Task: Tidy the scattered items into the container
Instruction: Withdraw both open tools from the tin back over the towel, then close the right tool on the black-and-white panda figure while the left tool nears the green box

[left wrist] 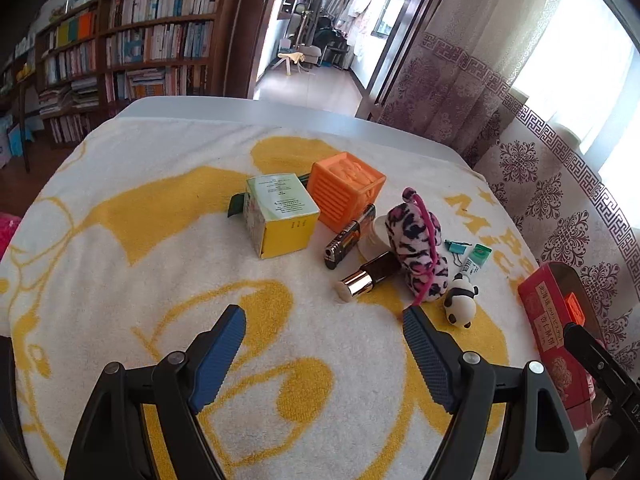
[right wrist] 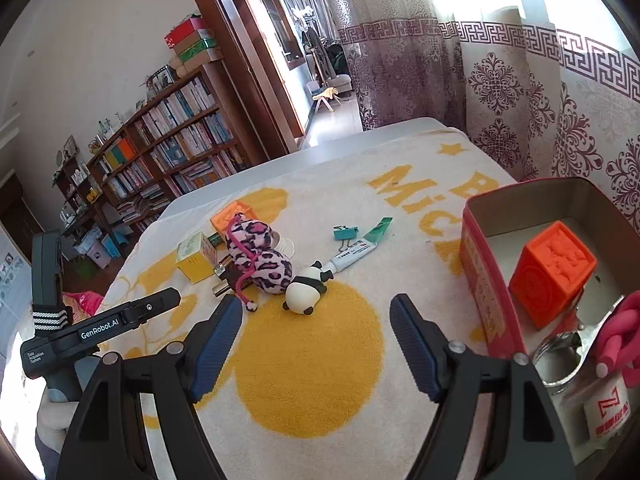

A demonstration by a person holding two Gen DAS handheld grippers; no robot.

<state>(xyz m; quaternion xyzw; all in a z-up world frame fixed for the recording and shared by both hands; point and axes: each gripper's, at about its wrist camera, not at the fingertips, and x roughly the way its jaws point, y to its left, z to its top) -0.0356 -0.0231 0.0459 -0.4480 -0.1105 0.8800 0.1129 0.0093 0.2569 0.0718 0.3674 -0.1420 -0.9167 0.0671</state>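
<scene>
Both grippers are held open and empty above a towel-covered desk; the scattered items lie apart from the container.

A white towel (left wrist: 120,264) with yellow print is spread over the desk (left wrist: 248,110). The left gripper (left wrist: 324,322) and right gripper (right wrist: 316,314) are seen with jaws spread, nothing between them. The red container (right wrist: 476,264) stands at the desk's right side, with an orange block (right wrist: 554,266) inside. A panda figure (right wrist: 306,288), leopard-print plush (right wrist: 258,258) and yellow box (left wrist: 282,216) are clustered mid-towel. A bookshelf (left wrist: 132,52) and patterned curtains (right wrist: 520,92) are noted behind.
</scene>
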